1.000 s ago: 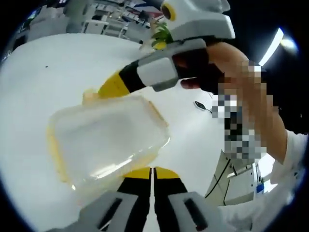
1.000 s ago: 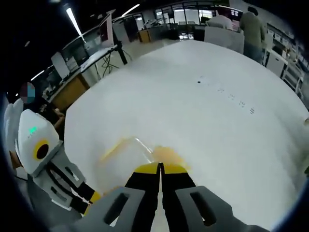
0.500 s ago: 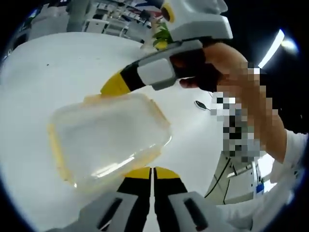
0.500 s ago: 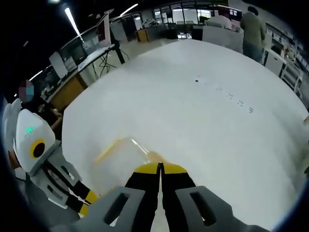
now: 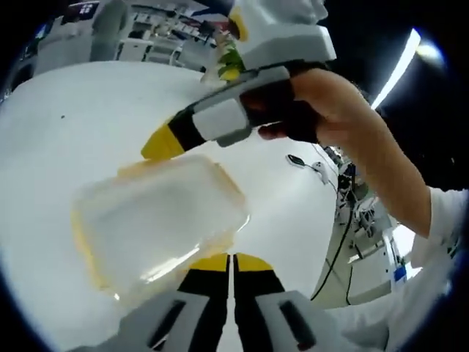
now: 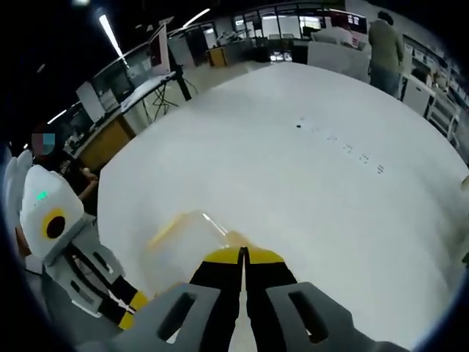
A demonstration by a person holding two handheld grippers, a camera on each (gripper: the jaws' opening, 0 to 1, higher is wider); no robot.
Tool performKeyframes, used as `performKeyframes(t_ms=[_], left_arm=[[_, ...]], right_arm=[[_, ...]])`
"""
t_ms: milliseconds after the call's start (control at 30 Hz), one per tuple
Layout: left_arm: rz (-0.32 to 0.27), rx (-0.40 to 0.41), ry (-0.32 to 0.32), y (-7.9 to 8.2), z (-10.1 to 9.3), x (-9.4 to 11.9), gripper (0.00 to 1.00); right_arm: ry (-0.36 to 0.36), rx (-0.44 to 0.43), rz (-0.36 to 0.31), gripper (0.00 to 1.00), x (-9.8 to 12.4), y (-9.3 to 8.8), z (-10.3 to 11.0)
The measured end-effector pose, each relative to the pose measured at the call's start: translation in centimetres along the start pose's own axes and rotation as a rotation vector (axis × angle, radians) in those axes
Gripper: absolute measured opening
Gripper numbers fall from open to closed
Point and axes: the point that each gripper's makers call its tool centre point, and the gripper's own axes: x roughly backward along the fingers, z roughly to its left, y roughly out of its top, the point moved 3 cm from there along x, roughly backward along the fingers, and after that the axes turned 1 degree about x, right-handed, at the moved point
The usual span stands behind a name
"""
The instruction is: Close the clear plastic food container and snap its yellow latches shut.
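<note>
White tabletop (image 6: 315,183) spreads wide under both grippers, with desks, shelving and ceiling strip lights in the dim room behind it. On this surface lies the clear plastic container (image 5: 154,220), lid down, with yellow latches (image 5: 82,246) showing along its edges. In the left gripper view the left gripper (image 5: 231,259) has its 2 yellow-tipped jaws pressed together with nothing between them, the tips at the container's near edge. The right gripper (image 5: 157,143) reaches in from the upper right, its yellow tip just at the container's far rim; a person's hand (image 5: 315,103) wraps its grey handle, forearm bare, white sleeve at the edge. In the right gripper view its jaws meet tip to tip, empty, at the container's corner.
</note>
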Motion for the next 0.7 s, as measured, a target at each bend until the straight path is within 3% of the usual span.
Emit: performKeyframes(t_ms=[133,167,267,333,367,567,700], left_arm=[[-0.084,-0.061,-0.029,1.2,-0.3,0.0,0.05],[-0.093,-0.083,-0.028,1.3,-0.4,0.0,0.06],[-0.088,-0.197,0.005,1.6,0.0,-0.1,0.13],[-0.097,-0.232,0.022,1.8,0.0,-0.2,0.17],[-0.092,-0.265,-0.002,1.9,-0.3,-0.2,0.17],[-0.118,-0.3,-0.014,2.4,-0.1,0.1,0.27],[-0.116,-0.372,-0.025,2.0,0.0,0.3,0.41]], right_arm=[[0.011,0.073,0.003,0.0,0.1,0.2,0.2],[0.003,0.132,0.01,0.0,0.2,0.2,0.3],[0.012,0.173,0.026,0.01,0.2,0.0,0.7],[0.026,0.196,0.035,0.06,0.2,0.0,1.0],[0.033,0.239,0.048,0.09,0.1,-0.1,1.0],[0.032,0.377,0.107,0.19,0.1,-0.5,1.4],[0.051,0.448,0.157,0.33,0.3,-0.7,1.3]])
